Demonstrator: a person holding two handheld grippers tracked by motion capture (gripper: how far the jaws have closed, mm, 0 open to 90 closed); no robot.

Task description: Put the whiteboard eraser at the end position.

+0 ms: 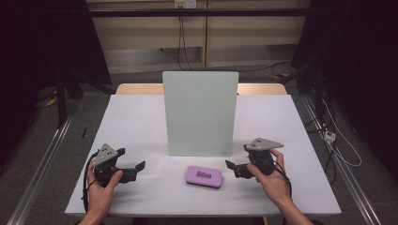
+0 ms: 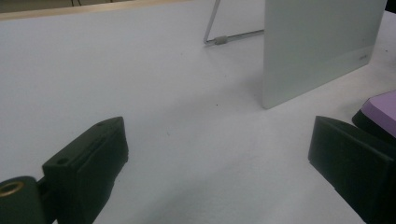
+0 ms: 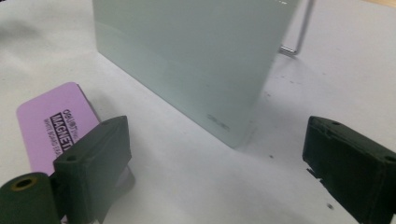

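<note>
With both jaws apart, the right tool nears the purple eraser by the surface's front edge and could shove it off.

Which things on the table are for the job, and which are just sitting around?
For the job:
- purple eraser, lying flat between both tongs
- white board, standing upright behind it
- left tongs and right tongs, both open and holding nothing

Just around:
- wire stand behind the board
- floor cables
</note>
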